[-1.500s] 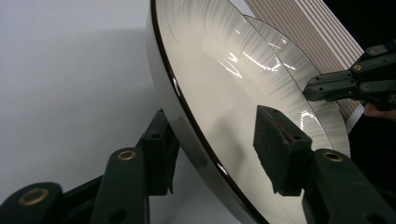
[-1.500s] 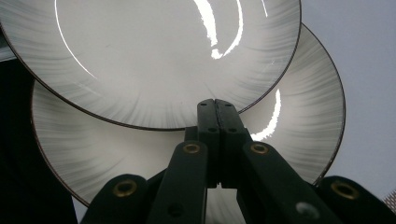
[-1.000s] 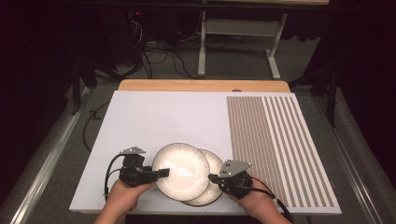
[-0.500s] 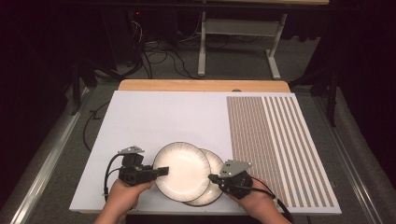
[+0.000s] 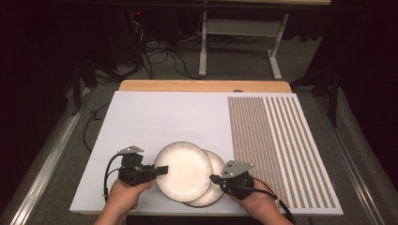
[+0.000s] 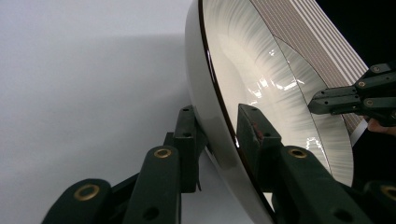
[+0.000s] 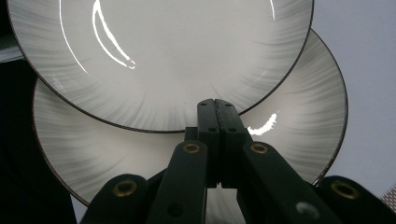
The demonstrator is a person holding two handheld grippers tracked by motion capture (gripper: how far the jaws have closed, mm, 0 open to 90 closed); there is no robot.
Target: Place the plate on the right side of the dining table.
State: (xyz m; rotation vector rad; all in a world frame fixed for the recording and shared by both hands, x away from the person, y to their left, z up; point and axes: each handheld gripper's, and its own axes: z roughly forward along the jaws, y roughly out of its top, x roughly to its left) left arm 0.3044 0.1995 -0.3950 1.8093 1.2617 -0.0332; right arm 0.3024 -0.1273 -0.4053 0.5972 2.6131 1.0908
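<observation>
- Upper plate (image 5: 183,171) lies near the front edge of the white bench (image 5: 155,117) in the high view, overlapping a lower plate (image 5: 217,165) that peeks out to its right and front.
- Left claw (image 5: 160,170), held in the person's left hand (image 5: 123,193), meets the upper plate's left rim; right claw (image 5: 214,178), in the right hand (image 5: 256,202), reaches the plates from the right. A striped mat (image 5: 277,145) covers the bench's right part.
- Left gripper view: upper plate (image 6: 261,79) stands tilted on edge, its dark-lined rim running between the left claw's (image 6: 215,135) two pads. The jaws have just been closing, and both pads now press the rim, one under the plate and one on its inner face. The right claw (image 6: 327,100) shows beyond, at the far rim.
- Right gripper view: the right claw (image 7: 215,112) is clenched, jaws pressed together with nothing visible between them. Its tip sits where the upper plate's (image 7: 177,51) rim crosses the lower plate (image 7: 289,121); whether it touches either I cannot tell.
</observation>
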